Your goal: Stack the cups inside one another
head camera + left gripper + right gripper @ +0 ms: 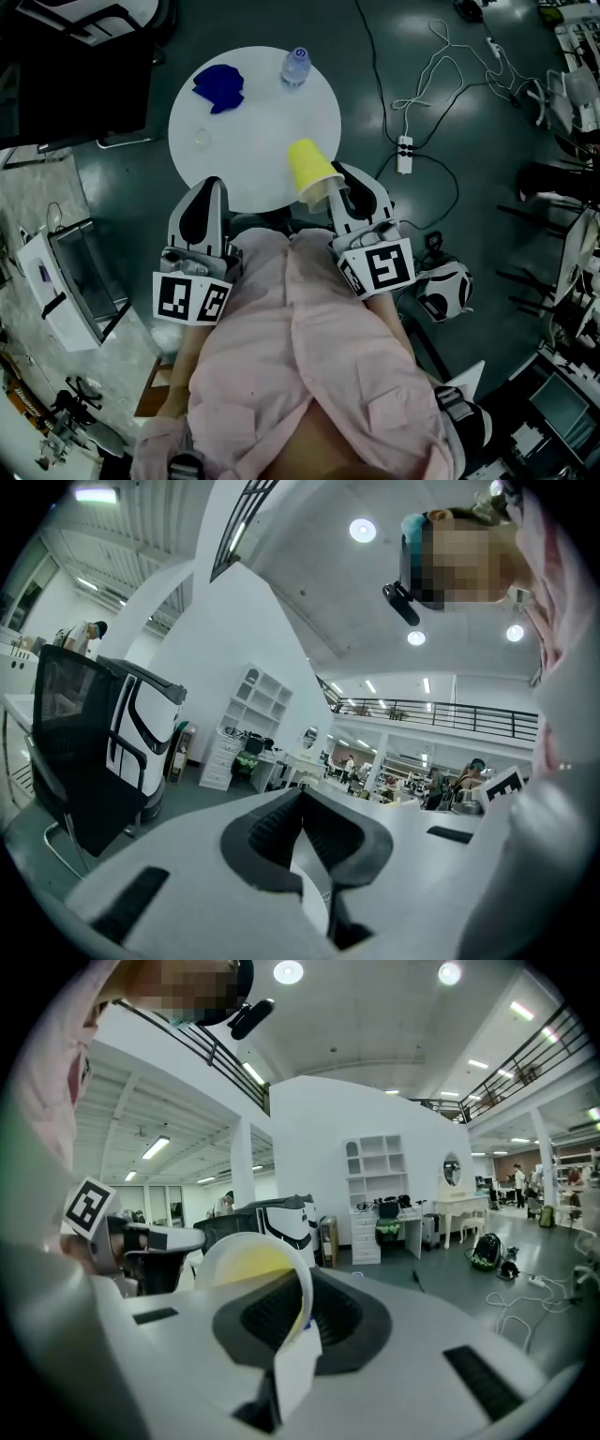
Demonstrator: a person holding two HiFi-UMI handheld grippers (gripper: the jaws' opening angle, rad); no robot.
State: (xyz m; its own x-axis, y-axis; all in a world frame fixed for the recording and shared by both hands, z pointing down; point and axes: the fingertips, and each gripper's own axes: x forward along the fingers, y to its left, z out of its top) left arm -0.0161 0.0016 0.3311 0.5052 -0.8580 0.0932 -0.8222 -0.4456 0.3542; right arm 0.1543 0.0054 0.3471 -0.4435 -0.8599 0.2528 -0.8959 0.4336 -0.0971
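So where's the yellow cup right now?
In the head view, the yellow cup is pinched by its rim in the right tool, at the near edge of the round white table.

On the table, bottle right of cloth; cup at near edge.

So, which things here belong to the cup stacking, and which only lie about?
Job: yellow cup, pinched by the right gripper; small clear item, perhaps a cup.
Lying about: water bottle; crumpled blue thing; power strip on the floor.
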